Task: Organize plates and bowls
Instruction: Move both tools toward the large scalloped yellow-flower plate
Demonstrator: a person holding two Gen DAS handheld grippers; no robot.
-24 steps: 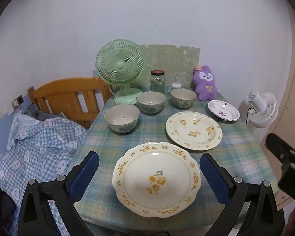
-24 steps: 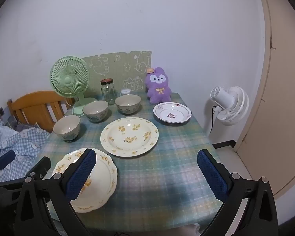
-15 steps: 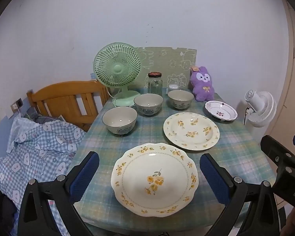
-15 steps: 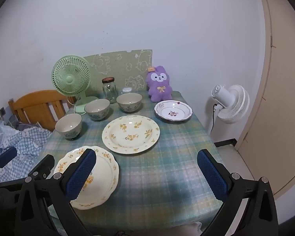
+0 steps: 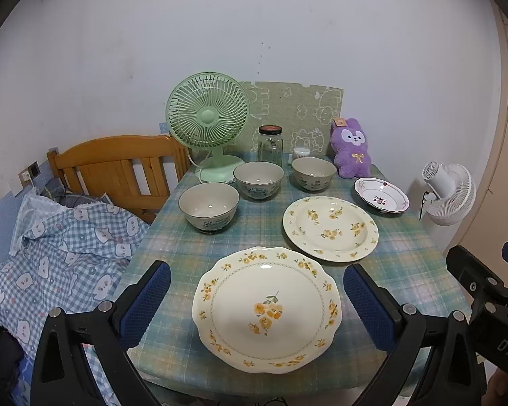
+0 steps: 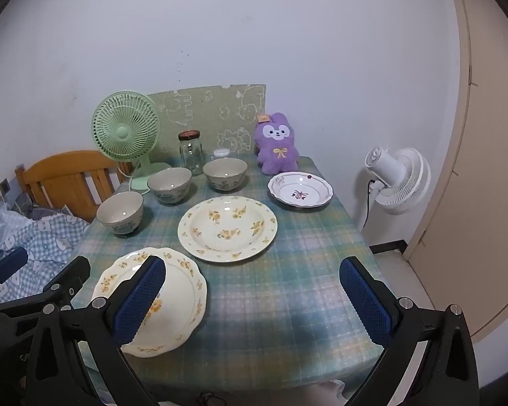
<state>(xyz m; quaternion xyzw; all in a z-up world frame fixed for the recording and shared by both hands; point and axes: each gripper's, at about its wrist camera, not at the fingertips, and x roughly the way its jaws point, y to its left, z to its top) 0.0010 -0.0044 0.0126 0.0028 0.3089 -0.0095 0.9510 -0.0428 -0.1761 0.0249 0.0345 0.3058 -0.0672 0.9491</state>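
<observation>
Checked surface (image 5: 172,247) unchanged while both views drew back slightly: left gripper (image 5: 255,302) wide, framing near scalloped plate (image 5: 266,308), right gripper (image 6: 252,299) wide, empty; three bowls (image 5: 258,180) far-left, nothing stacked yet.

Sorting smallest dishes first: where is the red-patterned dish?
The red-patterned dish sits at the table's far right, just in front of the purple bunny, beyond the deep yellow-flowered plate.
</observation>
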